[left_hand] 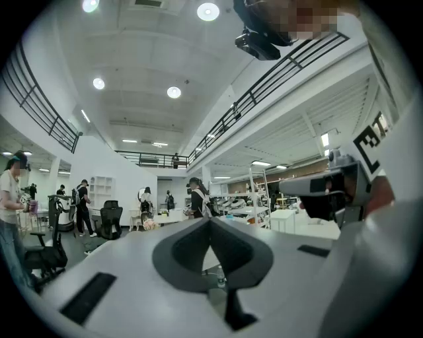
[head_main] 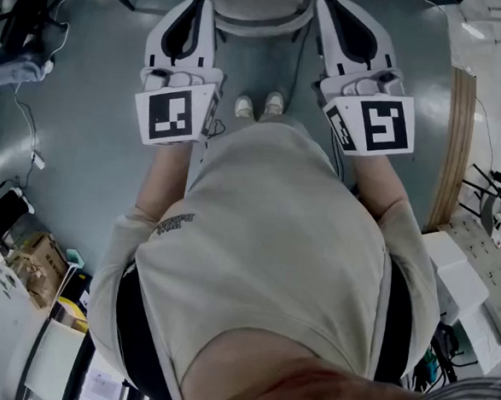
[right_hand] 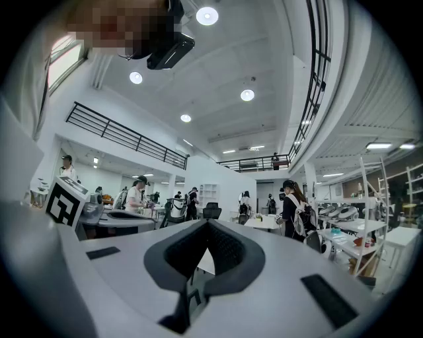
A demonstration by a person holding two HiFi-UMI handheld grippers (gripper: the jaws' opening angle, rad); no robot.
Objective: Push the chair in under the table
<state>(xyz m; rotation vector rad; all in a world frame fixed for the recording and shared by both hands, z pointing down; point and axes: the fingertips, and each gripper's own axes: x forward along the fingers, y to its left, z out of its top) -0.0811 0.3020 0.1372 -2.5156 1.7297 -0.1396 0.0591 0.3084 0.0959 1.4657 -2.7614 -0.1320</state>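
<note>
A: Head view first. Grey chair at the top edge, dead ahead, flanked by left gripper and right gripper, shoes just behind. Touching the backrest or only beside it? Cannot tell from up here.

B: No table visible in front of it, either. Only a wood-rimmed tabletop off to the right, well apart from the chair. Risk one, then: shoving blind, maybe along the wrong line.

A: Over to the left gripper view. Jaws pressed together at the tips, nothing between them, just hall showing through the gap below. Aimed level across the room, no task chair in frame.

B: So no hold on anything. Likely trouble: closed tips skating off a curved back under a push.

A: Right gripper view, same story. Jaws closed on nothing, the other gripper's marker cube at the left, people and desks far beyond.

B: Uneven pressure from the two sides, and a veer into that rim instead of under it. Worth watching too: toes close to the base.
</note>
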